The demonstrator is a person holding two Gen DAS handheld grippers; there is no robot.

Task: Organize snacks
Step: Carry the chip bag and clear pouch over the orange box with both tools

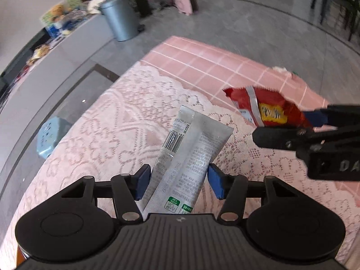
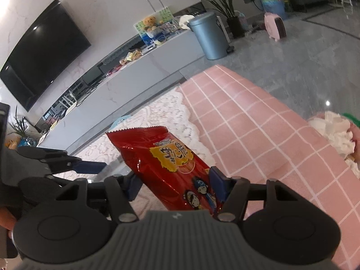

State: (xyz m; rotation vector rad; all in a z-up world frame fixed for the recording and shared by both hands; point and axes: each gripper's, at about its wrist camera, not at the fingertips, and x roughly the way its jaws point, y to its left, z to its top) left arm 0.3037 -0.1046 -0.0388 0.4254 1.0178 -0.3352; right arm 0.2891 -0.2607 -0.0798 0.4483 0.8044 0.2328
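Note:
A silver snack packet [image 1: 191,148] with a barcode stands up between the blue pads of my left gripper [image 1: 178,171], which is shut on it above the lace cloth [image 1: 117,121]. To its right, my right gripper [image 1: 290,124] holds a red snack packet [image 1: 270,108] off the table. In the right wrist view the same red packet [image 2: 162,157], with a yellow label and cartoon faces, is pinched between the pads of my right gripper [image 2: 174,180]. The left gripper's fingers [image 2: 90,166] show at the left edge, with a hand behind them.
The table carries a pink checked cloth [image 2: 258,117] under the lace. Crumpled white paper [image 2: 337,130] lies at its right edge. A grey bin [image 2: 209,36], a long low cabinet [image 2: 126,85] with snacks, a light blue stool [image 1: 48,137] and a pink item [image 2: 274,27] stand on the floor.

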